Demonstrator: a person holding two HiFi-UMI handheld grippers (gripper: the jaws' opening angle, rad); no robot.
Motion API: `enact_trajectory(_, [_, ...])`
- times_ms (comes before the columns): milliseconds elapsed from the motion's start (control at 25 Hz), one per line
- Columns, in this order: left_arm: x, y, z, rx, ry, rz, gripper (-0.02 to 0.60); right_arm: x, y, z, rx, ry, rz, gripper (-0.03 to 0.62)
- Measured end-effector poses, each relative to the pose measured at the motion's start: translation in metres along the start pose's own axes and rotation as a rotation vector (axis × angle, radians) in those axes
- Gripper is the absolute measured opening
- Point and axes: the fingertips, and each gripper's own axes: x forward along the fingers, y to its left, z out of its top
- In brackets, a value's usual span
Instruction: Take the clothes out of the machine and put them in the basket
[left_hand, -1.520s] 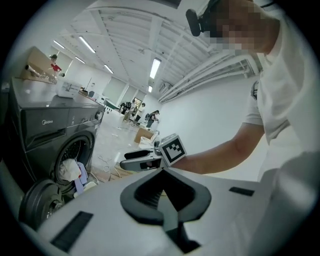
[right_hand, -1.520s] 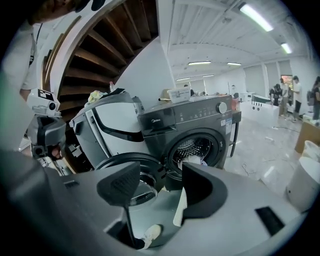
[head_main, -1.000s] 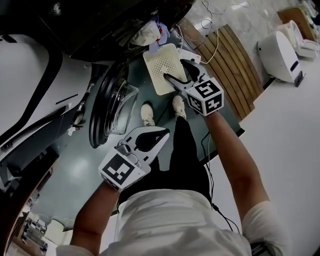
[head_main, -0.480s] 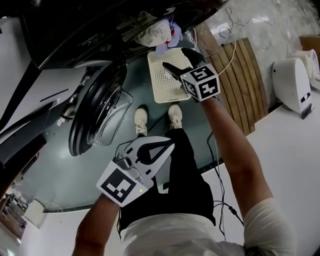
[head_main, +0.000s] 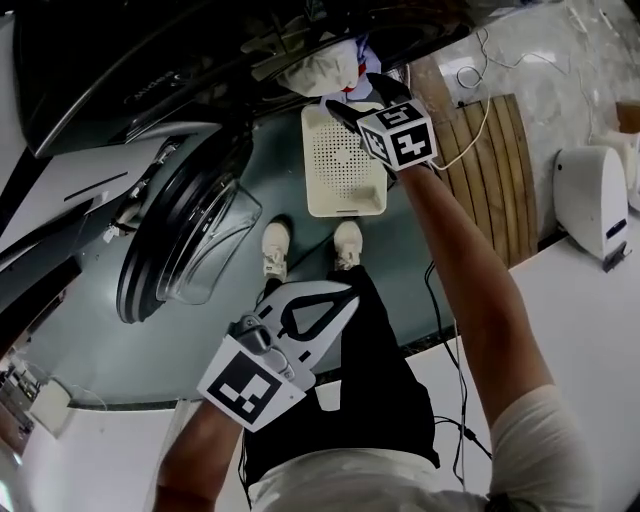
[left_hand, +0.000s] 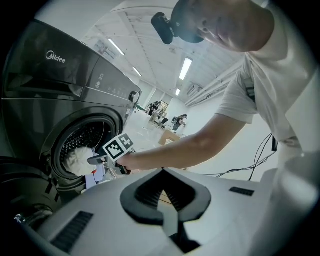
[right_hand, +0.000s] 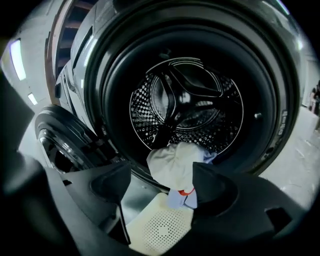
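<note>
The step in hand is the first grab. The clothes (right_hand: 175, 160), a white bundle with a pale blue piece and a bit of red trim, spill over the lower lip of the drum mouth (right_hand: 107, 90) of the washing machine (head_main: 140, 90). The basket (head_main: 345, 205), cream and perforated, sits on the floor right below that mouth and holds nothing. The door (head_main: 180, 240) stands swung wide to one side of the mouth.

The right gripper (right_hand: 162, 170) is just in front of the drum mouth, aimed at the bundle. Its jaws are opening, and the cloth shows in the gap between them, but neither pad presses on it. The left gripper (head_main: 340, 298) hangs well back from the mouth, its jaws together on nothing.

To do this well, I judge the right jaws should straddle the thick white fold rather than the thin blue tail (a thin edge likely slips free). They should close only once the cloth sits deep between the pads. A pull outward and then down should clear the lip, and the drop to the basket is short. More cloth may lie deeper inside the drum mouth; I cannot tell.
</note>
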Motion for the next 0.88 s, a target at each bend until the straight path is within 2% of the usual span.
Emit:
enact_trajectory(160, [0.003, 0.013, -0.004, 0.001, -0.006, 0.020, -0.002, 0.032, -0.014, -0.005, -0.028, 0.019, -0.011, 0.382])
enact_trajectory(320, [0.001, 0.033, -0.008, -0.010, -0.023, 0.051, -0.002, 0.058, -0.034, -0.001, -0.050, -0.001, -0.052, 0.458])
enact_trajectory(400, [0.000, 0.042, -0.013, -0.013, -0.019, 0.065, -0.002, 0.073, -0.044, 0.002, -0.054, -0.005, -0.064, 0.475])
enact_trajectory(880, [-0.002, 0.061, -0.031, -0.047, -0.028, 0.090, -0.002, 0.129, -0.081, 0.009, -0.052, 0.019, -0.107, 0.476])
